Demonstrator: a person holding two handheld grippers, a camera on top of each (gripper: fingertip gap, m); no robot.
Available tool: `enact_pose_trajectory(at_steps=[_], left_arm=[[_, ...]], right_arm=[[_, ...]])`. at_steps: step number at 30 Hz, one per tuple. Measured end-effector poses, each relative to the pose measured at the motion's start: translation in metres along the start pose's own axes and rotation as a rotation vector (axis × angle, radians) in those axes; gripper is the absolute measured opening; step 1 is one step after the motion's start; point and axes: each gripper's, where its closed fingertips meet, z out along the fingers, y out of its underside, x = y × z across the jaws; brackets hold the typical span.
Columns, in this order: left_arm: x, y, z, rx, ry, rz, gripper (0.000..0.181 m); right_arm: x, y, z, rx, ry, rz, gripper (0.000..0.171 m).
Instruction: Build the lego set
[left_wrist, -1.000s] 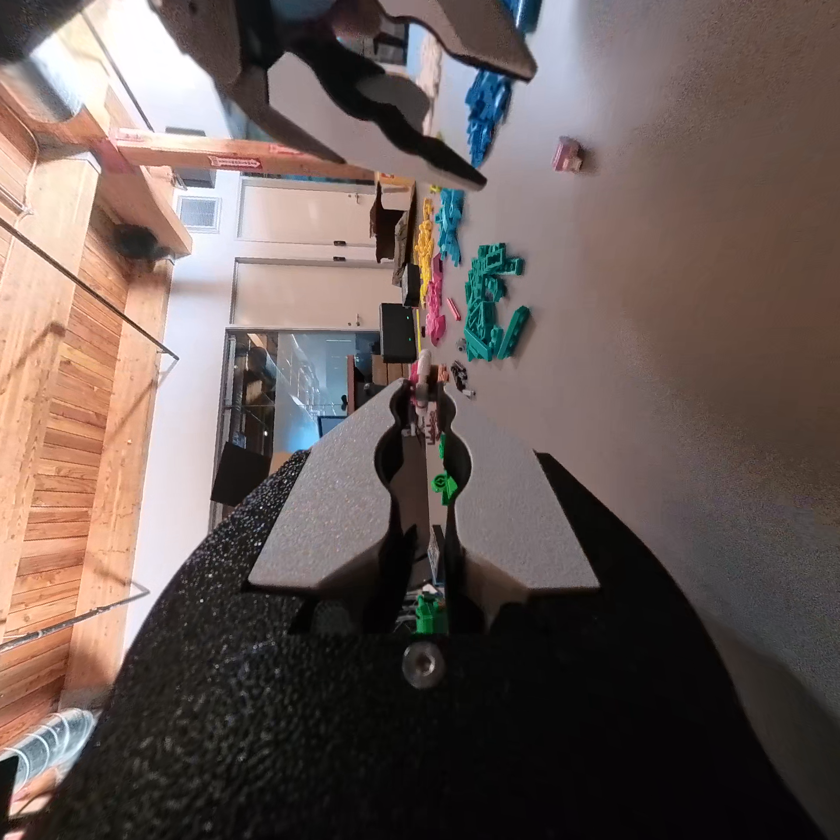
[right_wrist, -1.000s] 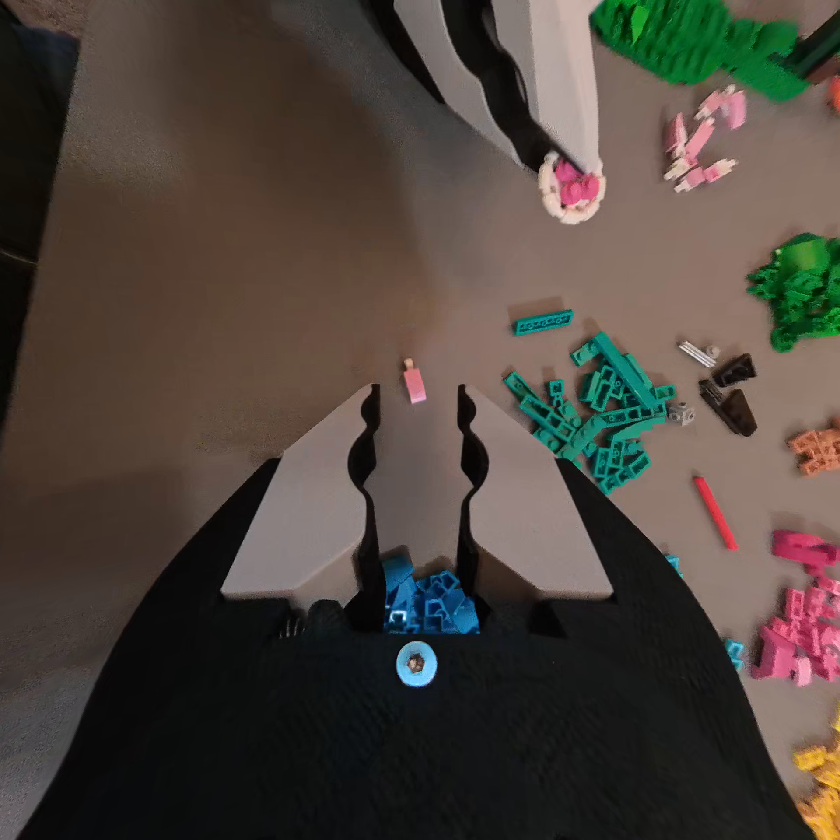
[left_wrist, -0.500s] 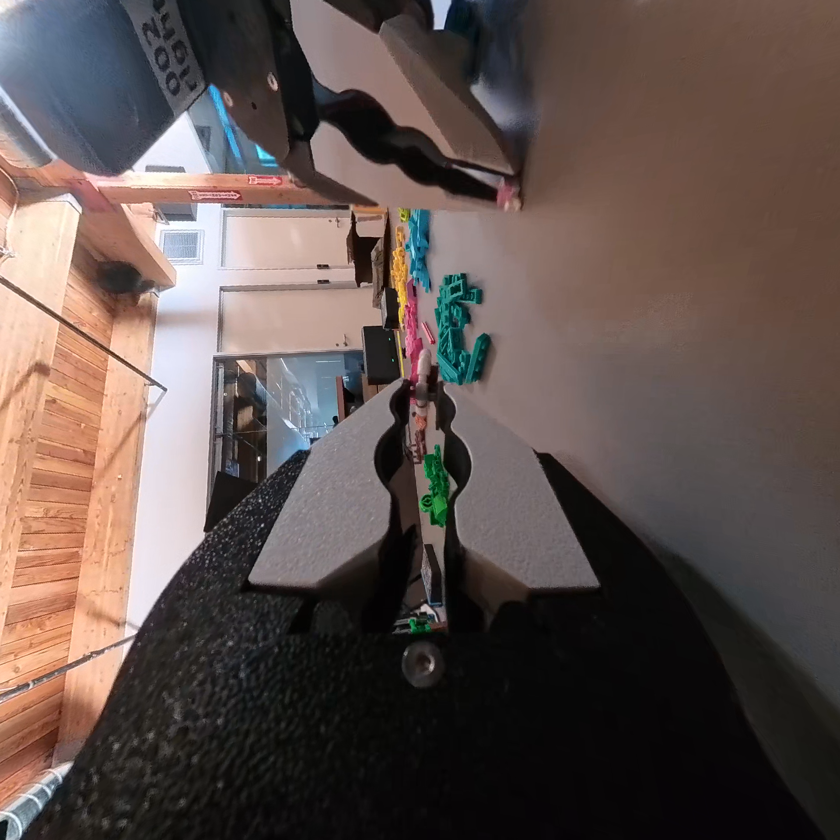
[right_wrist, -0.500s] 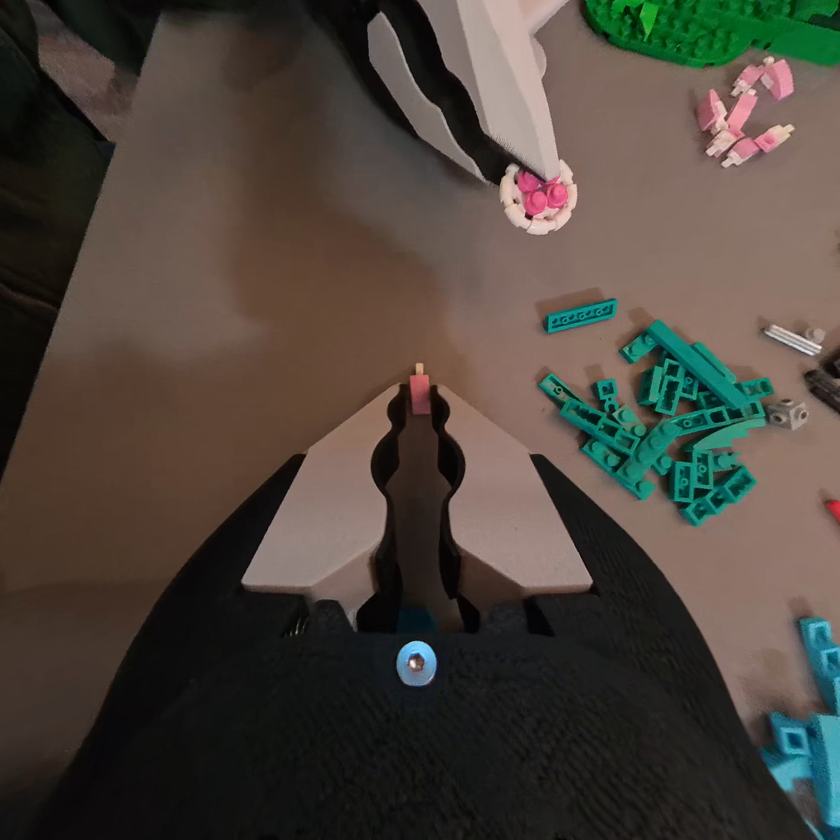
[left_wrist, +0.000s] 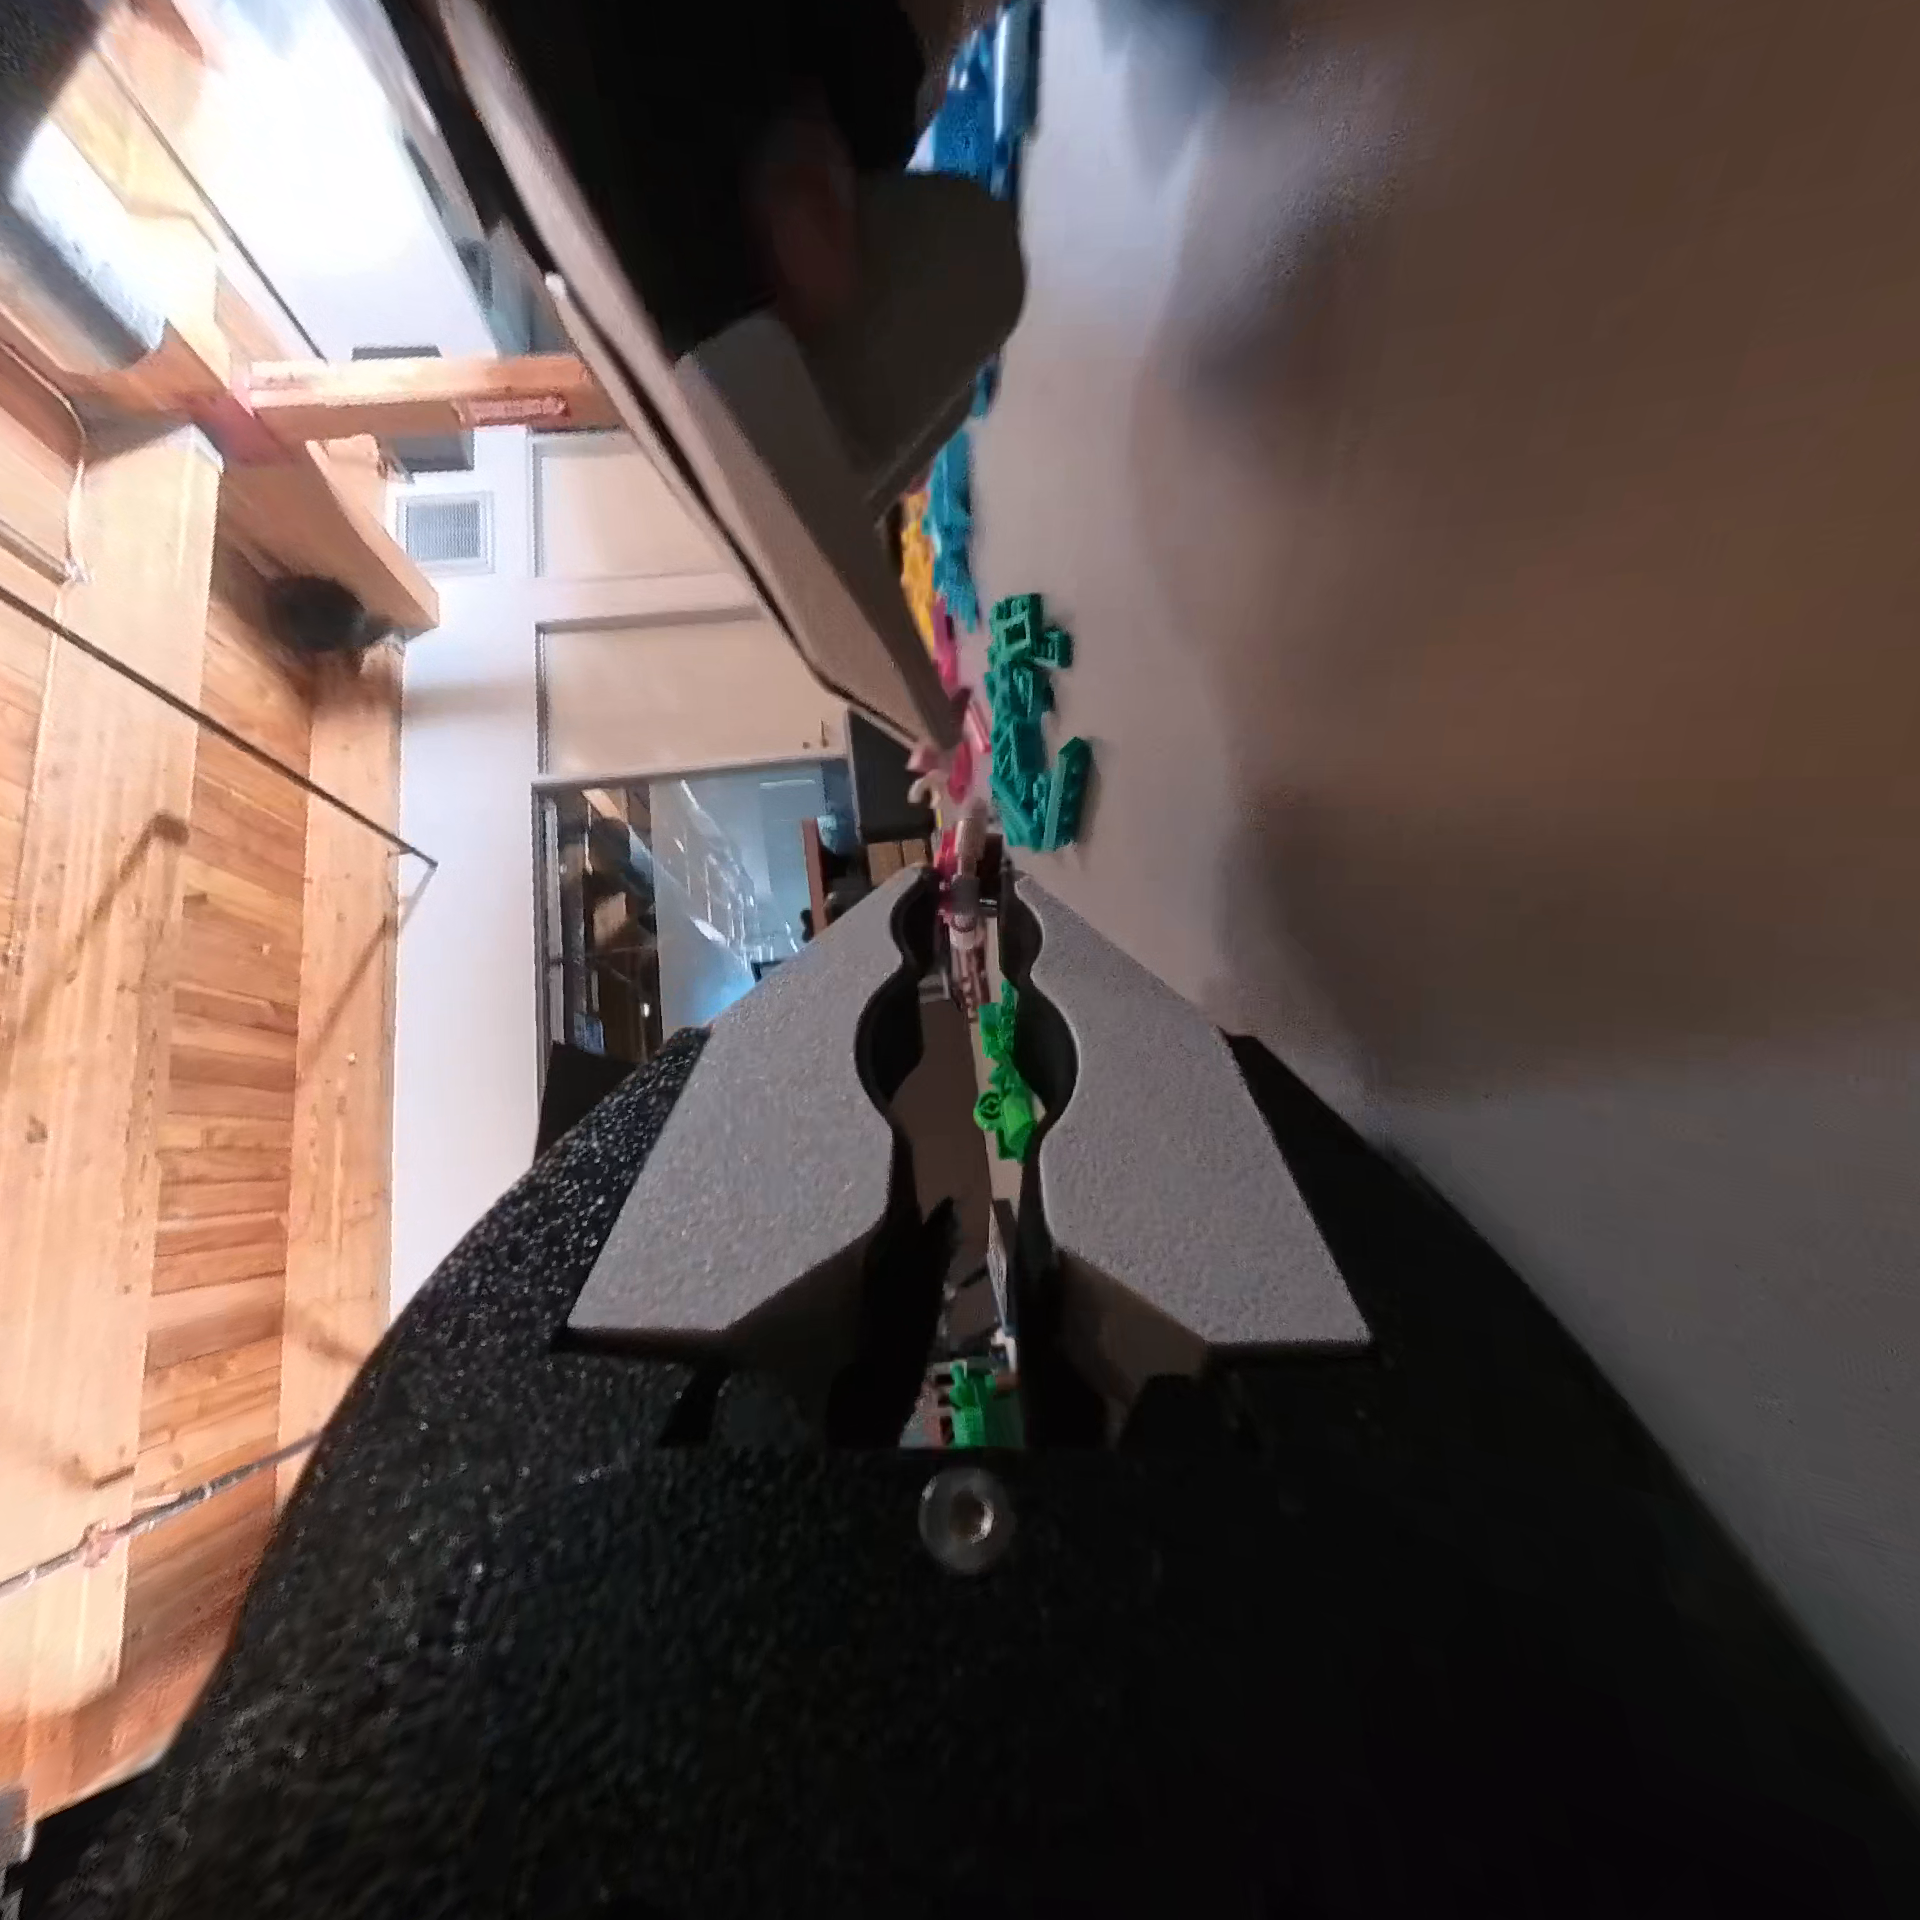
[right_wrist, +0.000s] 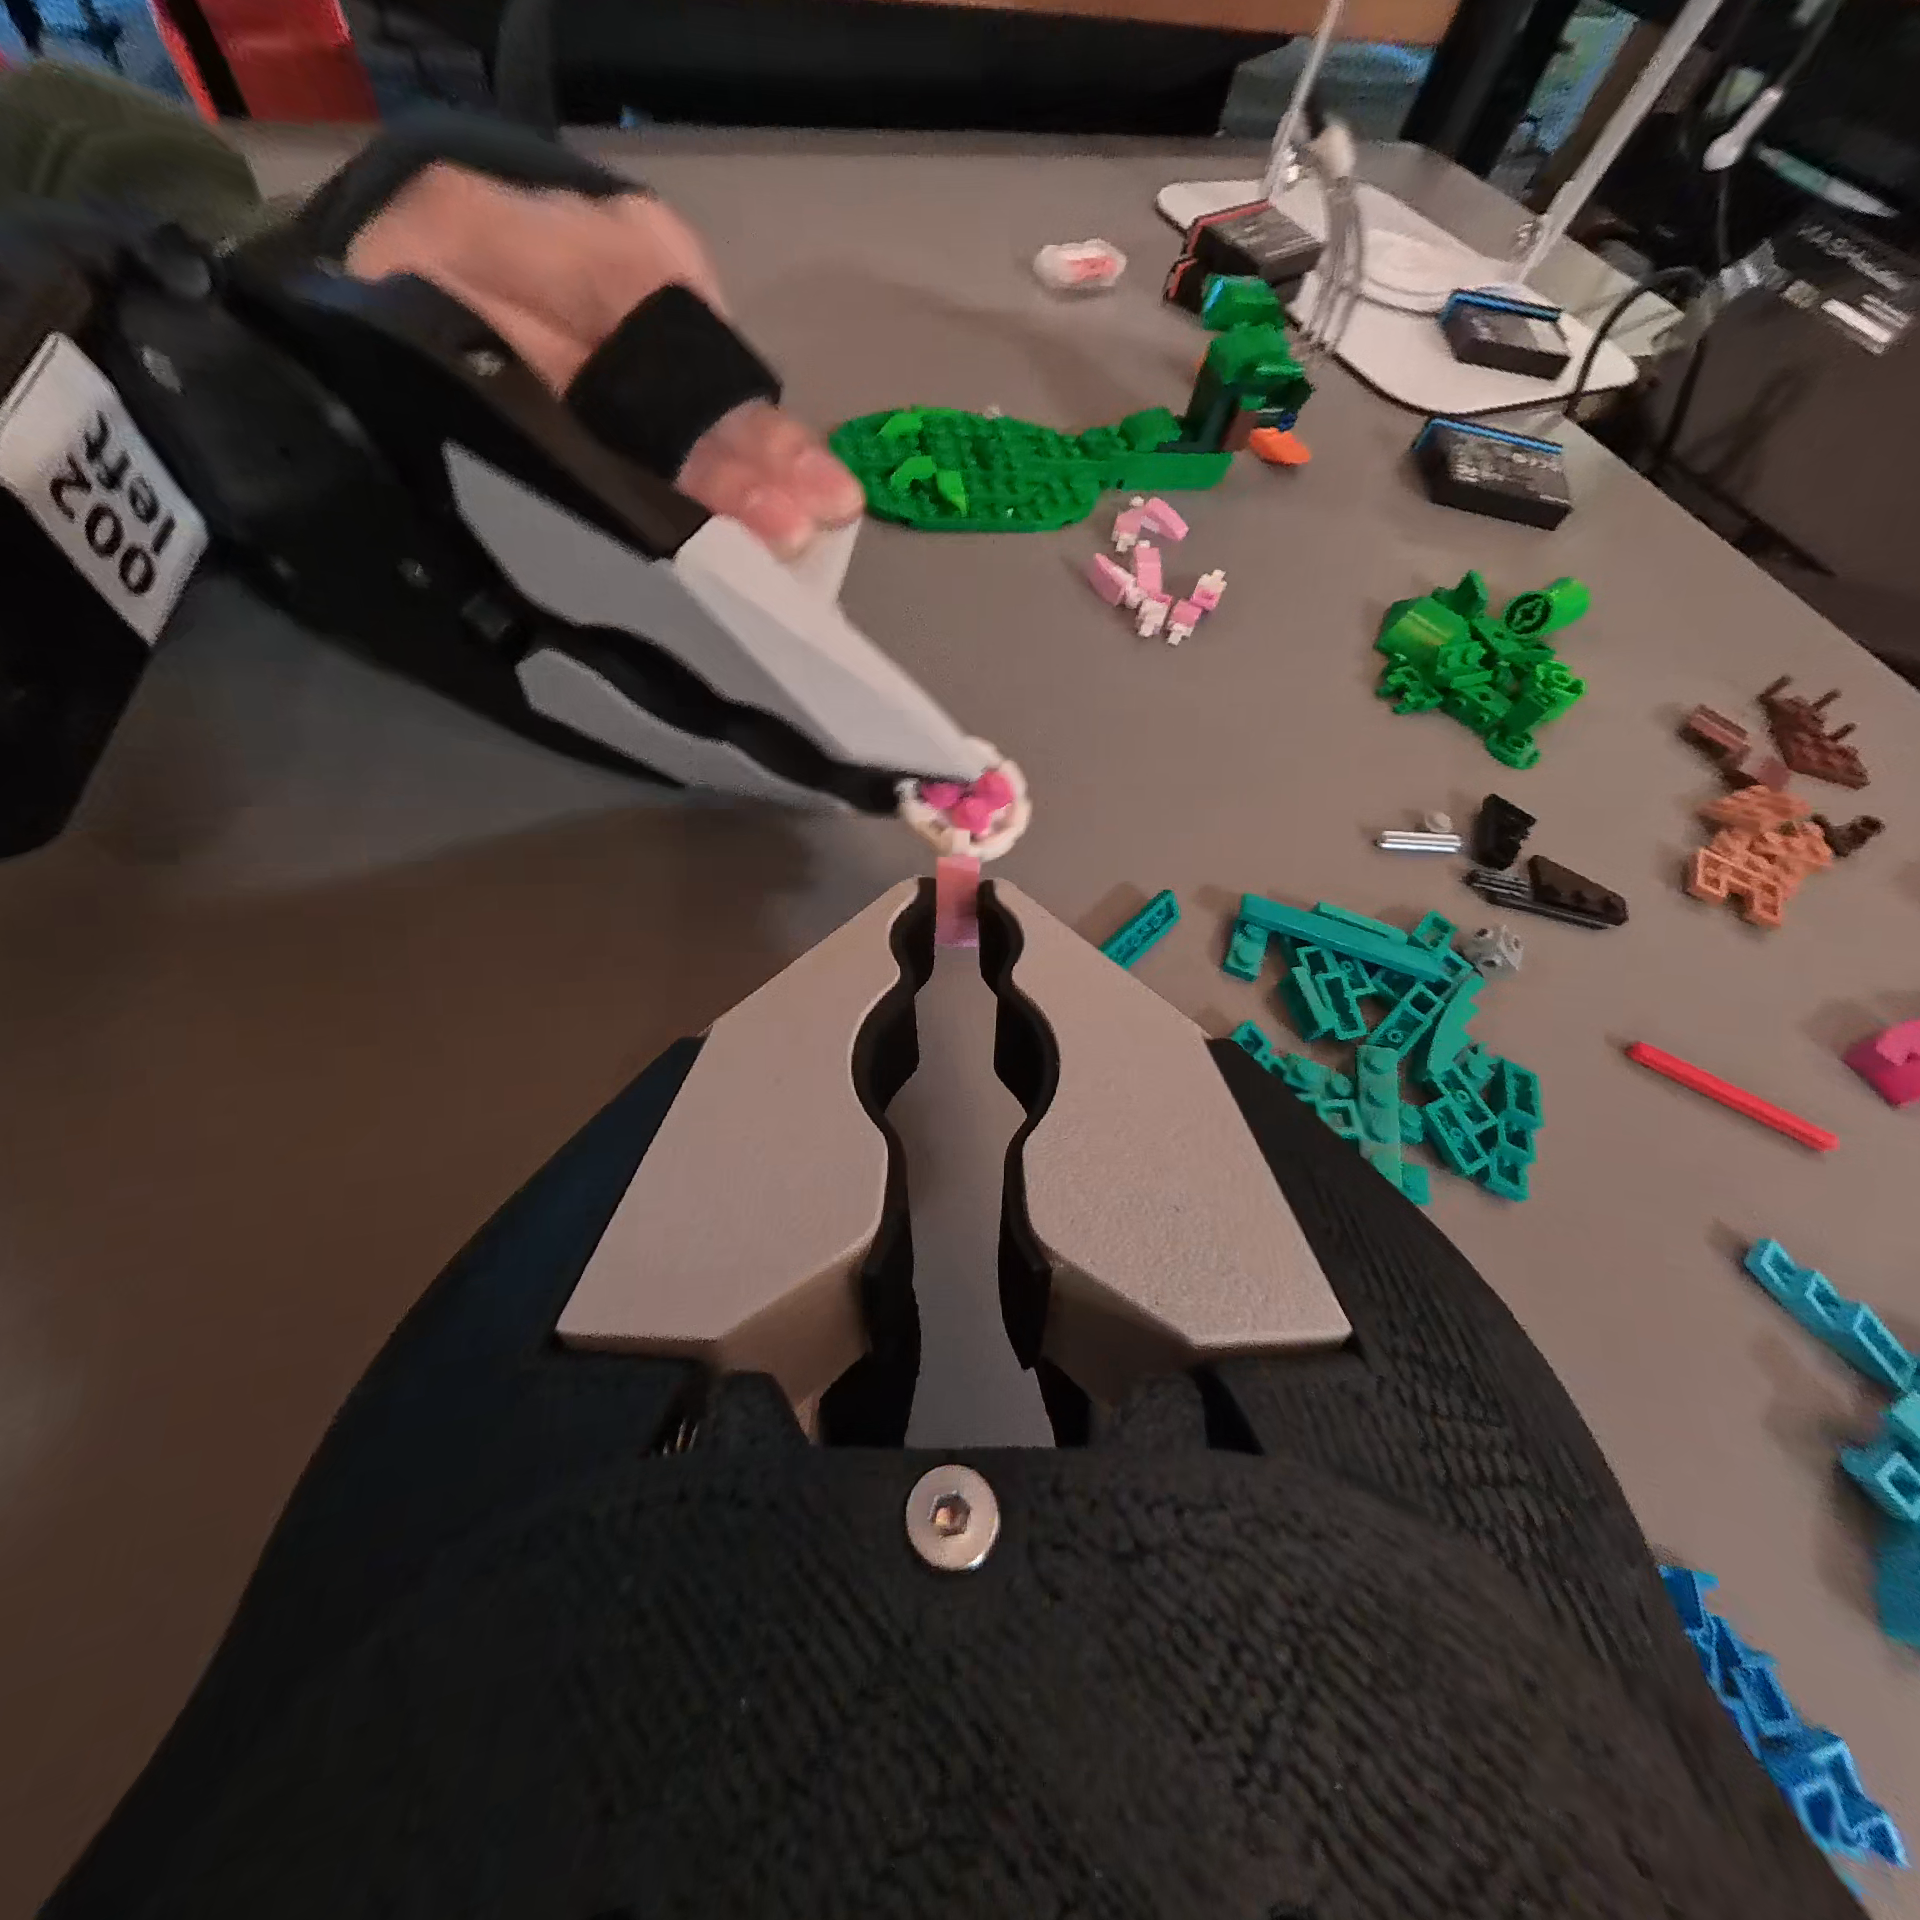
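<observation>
My right gripper (right_wrist: 954, 891) is shut on a small pink piece (right_wrist: 956, 902), held off the grey table (right_wrist: 436, 935). The piece's top end sits just under a round white flower with magenta studs (right_wrist: 966, 805). My left gripper (right_wrist: 940, 784) is shut on that flower and reaches in from the left, held by a gloved hand (right_wrist: 582, 270). In the left wrist view my left gripper (left_wrist: 968, 888) holds the flower (left_wrist: 966, 847) edge-on at its tips. The right gripper (left_wrist: 940, 732) comes down from above there with the pink piece (left_wrist: 925, 774).
A green baseplate with a small tree (right_wrist: 987, 468) lies at the back. Pale pink pieces (right_wrist: 1153, 582), a green pile (right_wrist: 1475, 665), a teal pile (right_wrist: 1382, 1049), brown and orange pieces (right_wrist: 1756, 831), a red rod (right_wrist: 1730, 1096) and blue pieces (right_wrist: 1766, 1714) lie to the right.
My right gripper closed on the pink piece on the table, lifted it and brought it up under the flower. My left gripper has kept hold of the flower.
</observation>
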Motion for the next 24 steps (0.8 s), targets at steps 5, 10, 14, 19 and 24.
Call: enact_pose_trajectory(at_steps=[5,10,14,19,24], left_arm=[[0.007,-0.008,0.000,0.056,0.041,-0.012,0.008],[0.006,-0.005,0.001,0.045,0.037,-0.016,0.008],[0.007,-0.008,0.001,0.059,0.041,-0.003,0.008],[0.009,-0.010,0.000,0.077,0.051,0.000,0.008],[0.010,-0.012,-0.002,0.098,0.059,0.007,0.008]], right_arm=[[0.000,0.007,0.003,-0.049,-0.051,0.065,0.006],[-0.004,0.017,0.000,-0.100,-0.110,0.110,0.006],[-0.007,0.019,0.001,-0.111,-0.122,0.101,0.006],[-0.008,0.019,0.001,-0.117,-0.136,0.100,0.006],[-0.010,0.019,0.000,-0.112,-0.157,0.106,0.006]])
